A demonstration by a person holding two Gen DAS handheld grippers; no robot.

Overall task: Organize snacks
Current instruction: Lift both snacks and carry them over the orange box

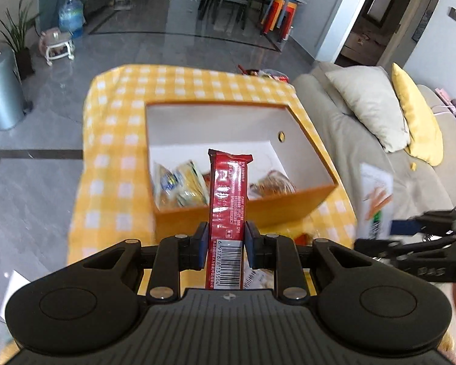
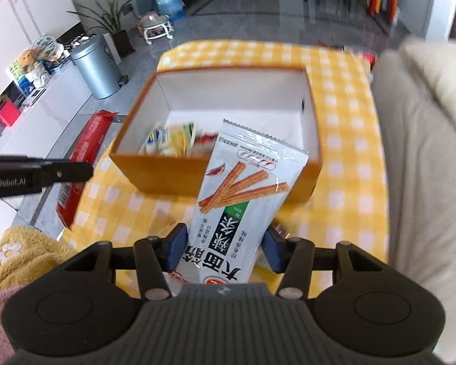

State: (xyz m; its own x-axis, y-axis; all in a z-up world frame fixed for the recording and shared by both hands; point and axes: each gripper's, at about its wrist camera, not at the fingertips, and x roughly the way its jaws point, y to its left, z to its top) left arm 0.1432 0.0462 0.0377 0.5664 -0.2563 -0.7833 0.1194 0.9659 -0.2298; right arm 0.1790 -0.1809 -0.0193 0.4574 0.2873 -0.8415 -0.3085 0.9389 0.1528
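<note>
My left gripper (image 1: pixel 225 245) is shut on a long red snack bar (image 1: pixel 228 200) with a barcode, held upright above the table in front of the orange box (image 1: pixel 246 210). My right gripper (image 2: pixel 225 251) is shut on a silver snack packet (image 2: pixel 243 188) printed with orange sticks, also held in front of the orange box (image 2: pixel 155 172). Inside the white-lined box lie several snack packs (image 1: pixel 182 187), yellow and blue at the left and a brownish one at the right. The right gripper with its packet (image 1: pixel 377 203) shows at the right edge of the left wrist view; the red bar (image 2: pixel 85 158) shows at the left of the right wrist view.
The box stands on a table with a yellow checked cloth (image 1: pixel 118 140). More snack wrappers (image 1: pixel 267 74) lie at its far edge. A grey sofa with cushions (image 1: pixel 367 106) runs along the right side. A metal bin (image 1: pixel 0 91) and plants stand on the floor to the left.
</note>
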